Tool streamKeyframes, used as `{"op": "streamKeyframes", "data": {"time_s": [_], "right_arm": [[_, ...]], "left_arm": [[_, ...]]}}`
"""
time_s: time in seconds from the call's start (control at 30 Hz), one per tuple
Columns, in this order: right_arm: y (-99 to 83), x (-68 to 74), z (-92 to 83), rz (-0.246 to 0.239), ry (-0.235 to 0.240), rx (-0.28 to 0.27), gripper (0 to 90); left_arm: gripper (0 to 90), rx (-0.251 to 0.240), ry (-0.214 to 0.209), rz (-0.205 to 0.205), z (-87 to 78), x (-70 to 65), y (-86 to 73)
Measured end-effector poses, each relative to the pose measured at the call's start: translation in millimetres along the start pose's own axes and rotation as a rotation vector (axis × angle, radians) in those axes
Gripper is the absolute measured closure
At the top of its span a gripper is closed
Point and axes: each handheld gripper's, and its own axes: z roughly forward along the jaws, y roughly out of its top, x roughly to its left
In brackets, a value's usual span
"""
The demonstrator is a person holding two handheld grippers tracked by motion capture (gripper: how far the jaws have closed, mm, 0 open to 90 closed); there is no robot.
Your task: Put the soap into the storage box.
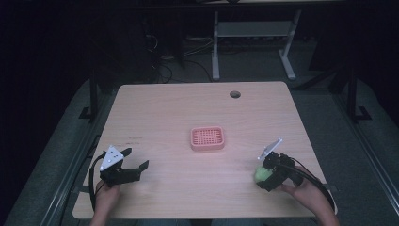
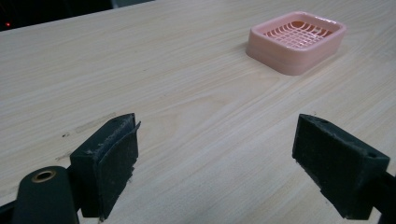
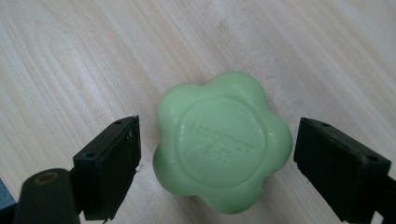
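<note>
Green soap [image 3: 222, 142] (flower-shaped) between right gripper's [image 3: 217, 163] jaws.

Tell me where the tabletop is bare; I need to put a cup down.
Bare wood lies between the pink slotted soap dish and the round cable hole, and between the two grippers. Only the right gripper, jaws open around the green flower-shaped soap, is crowded.
</note>
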Motion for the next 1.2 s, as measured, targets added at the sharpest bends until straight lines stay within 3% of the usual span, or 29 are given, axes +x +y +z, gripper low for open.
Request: {"op": "streamKeyframes", "data": {"time_s": [0.53,1.2], "right_arm": [[7.1,2.7,7.8,-0.011,-0.038,0.068,22.4],[8.8,3.3,12.8,0.001,-0.046,0.09,25.2]], "left_arm": [[14.1,-0.007,0.003,-0.002,-1.0,0.1,0.4],[14.0,-0.006,-0.001,0.002,-0.7,-0.3,0.6]]}}
